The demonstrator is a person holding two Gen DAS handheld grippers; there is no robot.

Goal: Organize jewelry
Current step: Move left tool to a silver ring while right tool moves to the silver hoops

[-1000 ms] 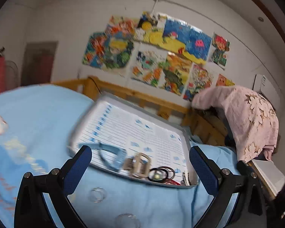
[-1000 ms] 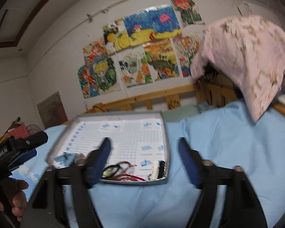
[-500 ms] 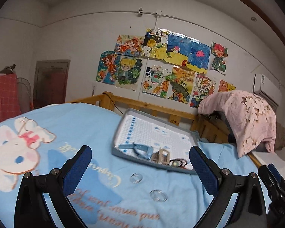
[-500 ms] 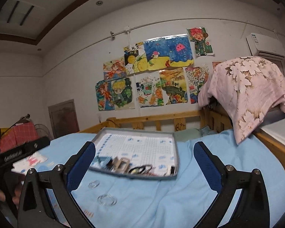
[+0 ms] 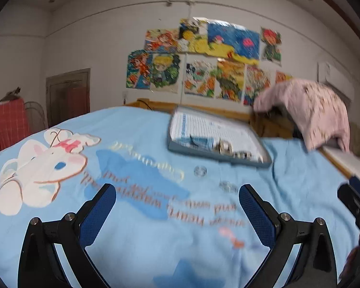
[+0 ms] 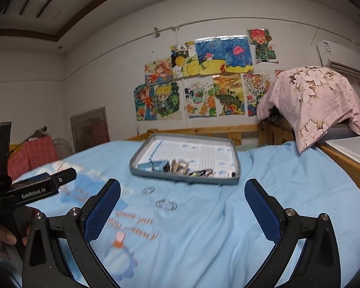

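Both tongs slack over the blue bedspread (image 6: 204, 240) — nothing in either.

Nearest, the right gripper (image 6: 182, 204) and the left gripper (image 5: 177, 206) stand spread wide, empty. Just past them, two clear rings (image 6: 166, 204) lie on the cloth, at about 11 o'clock from the right tongs. Farther on, at 12 o'clock, sits the grey tray (image 6: 236, 165) — jewelry (image 6: 180, 166) bunched along its near edge. Beyond it, a wooden rail (image 6: 204, 129), then drawings (image 6: 204, 81) on the wall.
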